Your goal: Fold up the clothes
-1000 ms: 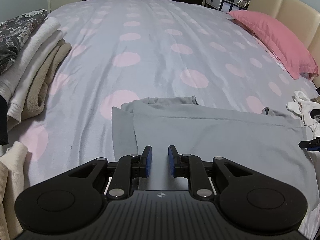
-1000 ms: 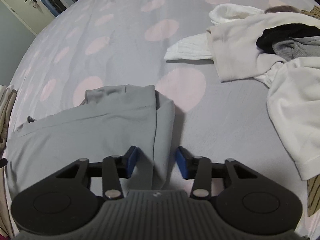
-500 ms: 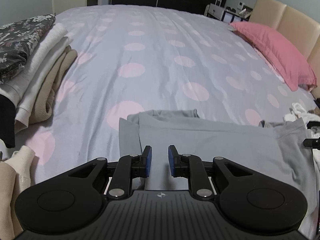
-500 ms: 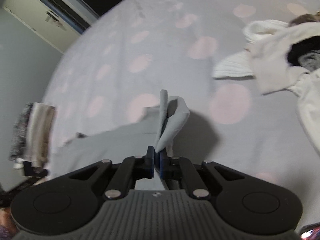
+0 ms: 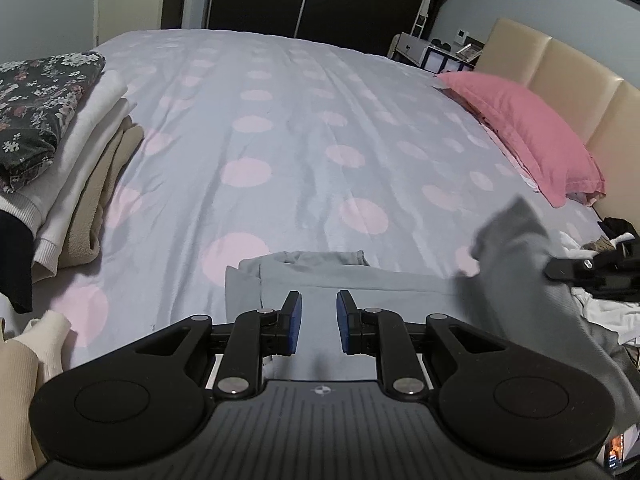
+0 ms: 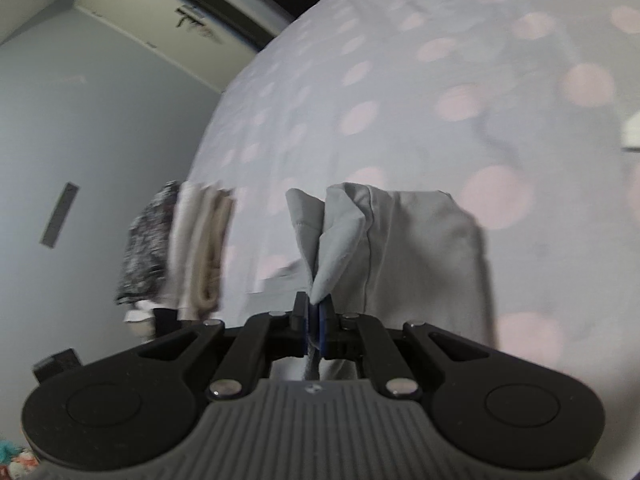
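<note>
**Grey garment lifted by one corner over spotted bed**

The right claw [image 6: 318,322] was clamped tight on an edge of the grey garment [image 6: 404,248], its blue pads [image 6: 326,320] pressed together with a pinch of cloth standing up between them. From that grip the fabric hung down in loose folds above the bed [image 6: 440,60], whose pale grey cover carried pink dots. The left wrist view showed the same raised end as a blurred grey peak [image 5: 516,240] beside the right claw's black body [image 5: 588,270], while the rest of the garment lay flat on the near part of the bed [image 5: 312,128].

The left claw [image 5: 318,326] hovered over that flat portion with its blue pads [image 5: 294,324] parted by a clear gap and nothing between them; whether they touched the cloth below could not be told.

A stack of folded clothes [image 5: 80,168], topped by a dark floral piece, sat at the left edge of the bed, and it appeared blurred in the right wrist view [image 6: 180,244]. A pink pillow [image 5: 528,132] rested against a beige headboard [image 5: 560,68] at the far right. Unfolded white and dark clothes [image 5: 600,300] lay in a heap just behind the right claw.
</note>
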`<state>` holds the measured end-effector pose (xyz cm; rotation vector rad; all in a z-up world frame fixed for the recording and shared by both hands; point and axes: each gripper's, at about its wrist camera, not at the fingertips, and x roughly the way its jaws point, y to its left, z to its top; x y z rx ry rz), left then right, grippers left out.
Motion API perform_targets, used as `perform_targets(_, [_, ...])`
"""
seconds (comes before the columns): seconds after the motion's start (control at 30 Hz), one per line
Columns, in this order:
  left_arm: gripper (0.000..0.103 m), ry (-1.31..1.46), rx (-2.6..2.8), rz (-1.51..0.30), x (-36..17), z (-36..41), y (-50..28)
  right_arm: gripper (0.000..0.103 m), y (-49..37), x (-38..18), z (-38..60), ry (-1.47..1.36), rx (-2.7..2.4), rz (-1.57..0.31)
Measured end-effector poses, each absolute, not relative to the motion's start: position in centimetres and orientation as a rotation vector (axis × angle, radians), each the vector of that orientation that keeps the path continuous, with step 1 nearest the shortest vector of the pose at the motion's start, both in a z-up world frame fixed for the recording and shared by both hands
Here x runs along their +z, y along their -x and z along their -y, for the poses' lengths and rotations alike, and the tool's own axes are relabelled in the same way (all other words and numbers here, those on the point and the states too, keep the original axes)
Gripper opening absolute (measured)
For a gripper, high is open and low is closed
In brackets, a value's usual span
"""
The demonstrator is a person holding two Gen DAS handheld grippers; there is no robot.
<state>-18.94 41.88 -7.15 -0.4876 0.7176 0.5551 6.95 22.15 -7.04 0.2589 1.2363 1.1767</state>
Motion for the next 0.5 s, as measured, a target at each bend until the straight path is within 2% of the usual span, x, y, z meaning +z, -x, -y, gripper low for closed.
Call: perform_targets(0.5, [0.016, 0.519, 0.621, -0.78, -8.0, -43.2, 19.7, 0.006, -0.2, -11.4, -34.0, -0.246, 1.275, -1.347])
